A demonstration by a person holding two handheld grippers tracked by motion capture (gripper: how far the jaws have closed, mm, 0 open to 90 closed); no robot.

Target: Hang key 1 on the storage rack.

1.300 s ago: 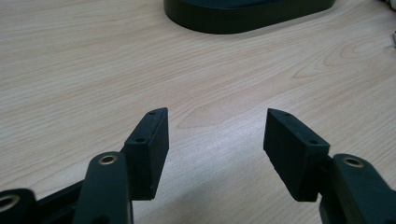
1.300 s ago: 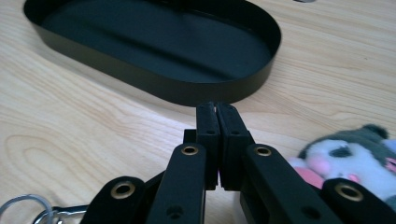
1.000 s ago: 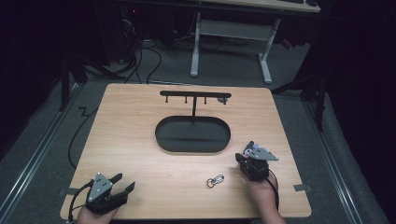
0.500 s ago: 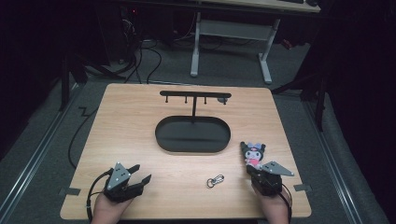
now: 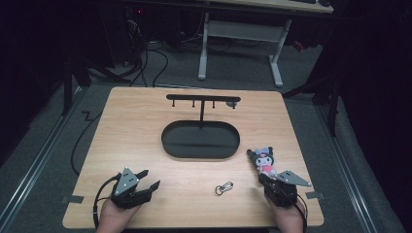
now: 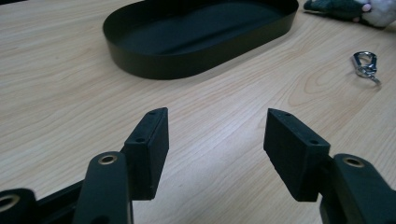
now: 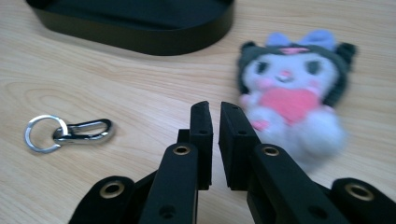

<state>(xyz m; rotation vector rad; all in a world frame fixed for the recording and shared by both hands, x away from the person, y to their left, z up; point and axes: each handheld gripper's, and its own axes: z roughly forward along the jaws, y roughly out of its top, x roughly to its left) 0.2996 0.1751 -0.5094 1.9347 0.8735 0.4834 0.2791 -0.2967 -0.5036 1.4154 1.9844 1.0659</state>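
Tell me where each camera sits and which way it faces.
High view: above the table, looking forward and down; both hands, left tongs, right tongs.
Left gripper view: on the left tongs, facing tray and key clip.
Right gripper view: on the right tongs, facing plush toy.
All share tray, clip, toy.
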